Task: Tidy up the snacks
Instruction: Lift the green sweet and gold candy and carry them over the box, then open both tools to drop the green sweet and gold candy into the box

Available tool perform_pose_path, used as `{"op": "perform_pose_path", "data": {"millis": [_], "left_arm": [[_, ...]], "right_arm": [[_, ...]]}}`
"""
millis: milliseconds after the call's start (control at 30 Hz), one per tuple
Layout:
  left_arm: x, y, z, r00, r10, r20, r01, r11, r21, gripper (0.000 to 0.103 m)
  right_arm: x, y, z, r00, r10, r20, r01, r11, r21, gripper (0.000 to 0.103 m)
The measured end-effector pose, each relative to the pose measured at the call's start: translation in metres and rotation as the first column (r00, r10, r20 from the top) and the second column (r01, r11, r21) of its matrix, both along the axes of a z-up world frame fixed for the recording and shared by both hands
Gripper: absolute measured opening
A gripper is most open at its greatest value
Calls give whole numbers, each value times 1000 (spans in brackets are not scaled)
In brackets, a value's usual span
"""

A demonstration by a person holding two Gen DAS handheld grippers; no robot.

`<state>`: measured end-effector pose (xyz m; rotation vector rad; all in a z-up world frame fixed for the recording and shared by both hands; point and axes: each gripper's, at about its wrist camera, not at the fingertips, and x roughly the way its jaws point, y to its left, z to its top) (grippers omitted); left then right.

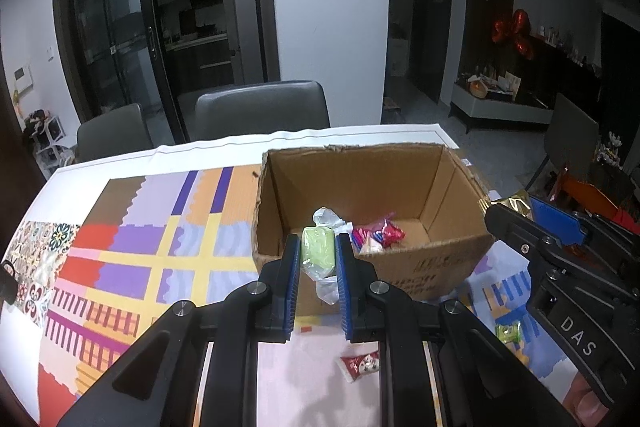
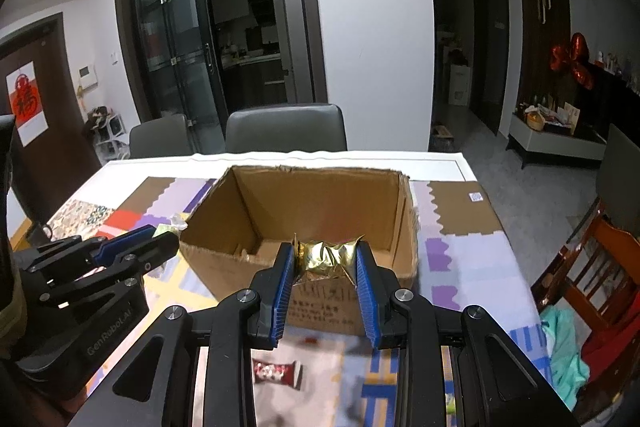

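holding both loads at the cardboard box point(image 1: 404, 187) near rim: left gripper point(image 1: 318, 255) clamped on green candy point(image 1: 318, 251), right gripper point(image 2: 326, 259) on gold candy point(image 2: 326, 255). clear rim, then release.

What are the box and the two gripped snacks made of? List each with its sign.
Box: matte brown corrugated cardboard, ragged torn rim.
Gold snack in right gripper: shiny crinkled foil, probably metallised film.
Green snack in left gripper: clear glossy plastic wrap, twisted ends.
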<state>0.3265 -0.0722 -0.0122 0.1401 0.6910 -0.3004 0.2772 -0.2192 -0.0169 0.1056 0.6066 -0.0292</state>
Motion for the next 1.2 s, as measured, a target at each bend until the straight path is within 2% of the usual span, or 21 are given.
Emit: {"op": "perform_pose_path", "data": {"millis": [500,1200], "left_arm": [[32,-14,6,1000,-11,22,11,1000,10,18],[75,-28,-14,1000,-8,-2,8,1000,5,18]], "right_arm": [[30,-6,12,1000,-7,18,7,1000,-14,32],[79,-16,-8,1000,-16,-24,16,1000,-11,32]]}}
